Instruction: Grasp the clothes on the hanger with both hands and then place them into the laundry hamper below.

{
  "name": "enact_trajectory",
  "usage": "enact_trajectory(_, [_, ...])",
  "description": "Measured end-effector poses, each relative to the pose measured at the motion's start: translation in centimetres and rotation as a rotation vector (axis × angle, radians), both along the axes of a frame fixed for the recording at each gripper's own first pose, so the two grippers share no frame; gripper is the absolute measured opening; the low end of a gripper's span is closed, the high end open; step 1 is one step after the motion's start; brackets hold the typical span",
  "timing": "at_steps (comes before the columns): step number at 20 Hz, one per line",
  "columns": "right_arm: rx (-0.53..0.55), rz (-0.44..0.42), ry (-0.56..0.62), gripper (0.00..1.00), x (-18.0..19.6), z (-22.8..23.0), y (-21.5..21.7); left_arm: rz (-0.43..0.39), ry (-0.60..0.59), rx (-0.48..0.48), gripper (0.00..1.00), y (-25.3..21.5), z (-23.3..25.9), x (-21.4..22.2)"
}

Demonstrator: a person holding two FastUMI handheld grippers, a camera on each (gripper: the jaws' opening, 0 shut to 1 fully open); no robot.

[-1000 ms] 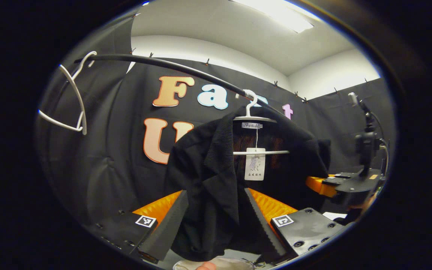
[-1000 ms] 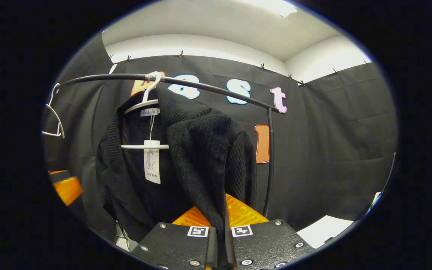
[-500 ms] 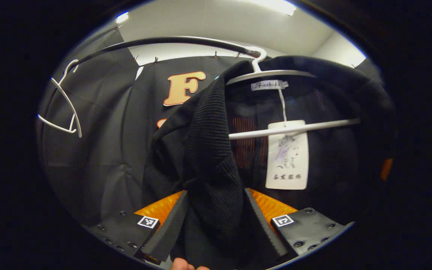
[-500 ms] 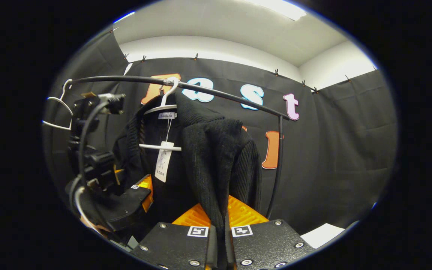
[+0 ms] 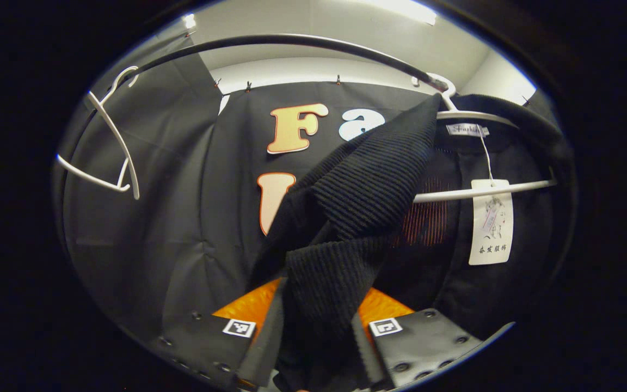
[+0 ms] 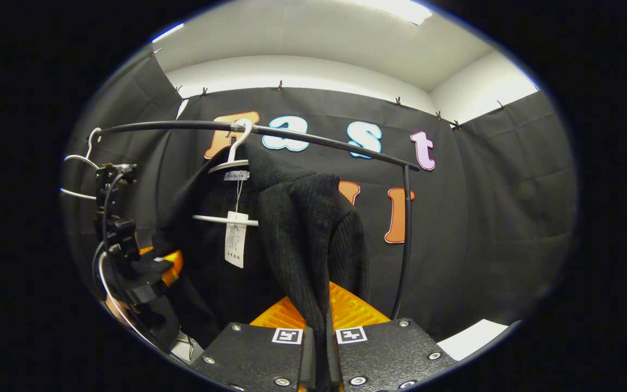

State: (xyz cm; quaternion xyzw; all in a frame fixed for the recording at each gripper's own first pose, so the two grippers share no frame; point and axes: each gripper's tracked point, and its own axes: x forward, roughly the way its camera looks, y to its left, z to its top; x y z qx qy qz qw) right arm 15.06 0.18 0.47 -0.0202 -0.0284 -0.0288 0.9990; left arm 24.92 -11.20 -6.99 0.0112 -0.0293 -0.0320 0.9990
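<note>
Two grippers each have hold of one black knit garment point(image 6: 292, 228) that hangs on a white hanger point(image 6: 232, 163) from a black rail point(image 6: 313, 136) running across the upper part of both views. In the right gripper view the garment fills the centre of the frame. Its front edge drops straight down into the right gripper point(image 6: 320, 348) at the bottom centre, whose fingers are pressed nearly together on the fabric.

In the left gripper view the garment point(image 5: 368, 201) sweeps from the upper right down to the bottom centre. There the left gripper point(image 5: 316, 337) has a ribbed fold between its fingers, which stand a little apart and appear to press the cloth from both sides.

A paper tag point(image 5: 490, 223) dangles at the right of that view, over the hanger's crossbar. A second, bare hanger point(image 5: 109, 147) sits on the rail at the upper left.

Judging by this, the two-handed grasp is made and the garment is not yet off its hanger (the hamper cannot be located). The next move probably calls for slipping both shoulders free together, then lowering the garment.
</note>
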Motion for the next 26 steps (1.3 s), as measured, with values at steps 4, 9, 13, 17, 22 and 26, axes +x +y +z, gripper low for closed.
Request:
enact_trajectory(4, [0.0, -0.017, -0.025, 0.08, -0.6, 0.9, -0.8, -0.09, 0.012, -0.006, 0.28, 0.7, 1.7, -0.9])
enact_trajectory(9, [0.011, 0.013, -0.049, 0.08, -2.1, 2.8, -0.9, -0.144, 0.014, -0.048, 0.11, 1.8, 4.1, -2.3])
enact_trajectory(13, [-0.033, -0.031, -0.105, 0.05, -3.1, 6.4, -2.7, -0.098, -0.018, -0.001, 0.11, 3.6, 6.8, -2.2])
enact_trajectory(17, [-0.076, -0.062, -0.16, 0.05, -2.7, 11.1, -4.9, -0.097, -0.039, -0.011, 0.11, 3.8, 9.6, -1.2])
enact_trajectory(22, [-0.091, -0.146, -0.183, 0.05, 0.4, 15.6, -11.2, -0.09, -0.093, 0.026, 0.11, 4.4, 13.1, 0.8])
enact_trajectory(26, [-0.034, -0.132, -0.133, 0.05, 5.1, 14.5, -13.4, -0.061, -0.105, 0.047, 0.11, 4.3, 13.6, 2.4])
